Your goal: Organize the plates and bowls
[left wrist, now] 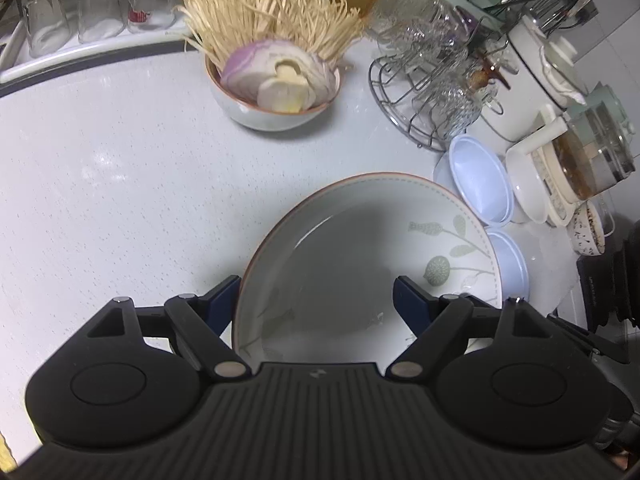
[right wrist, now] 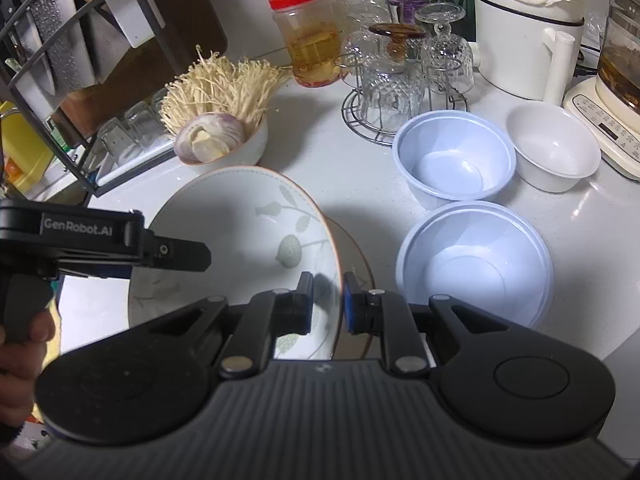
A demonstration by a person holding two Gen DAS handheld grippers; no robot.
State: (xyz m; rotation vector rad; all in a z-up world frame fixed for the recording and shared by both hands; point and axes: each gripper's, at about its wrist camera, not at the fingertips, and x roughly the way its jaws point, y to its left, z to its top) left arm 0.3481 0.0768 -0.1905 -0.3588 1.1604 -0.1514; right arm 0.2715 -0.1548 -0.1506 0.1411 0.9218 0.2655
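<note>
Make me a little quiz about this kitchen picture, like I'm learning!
1. True or false: the right gripper pinches the plate rim.
2. How many pale blue bowls stand beside the plate?
3. Which is open: A) left gripper B) right gripper?

Key:
1. True.
2. Two: the far blue bowl and the near blue bowl.
3. A.

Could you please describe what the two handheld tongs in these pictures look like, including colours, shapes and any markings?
Both are matte black plastic. The right tongs have a ribbed body, two round disc housings, silver pivot pins and dark blue pads on the fingertips. The left tongs match. Seen from the right wrist, their side carries white "GenRobot.AI" lettering. No cables or sleeves show.
</note>
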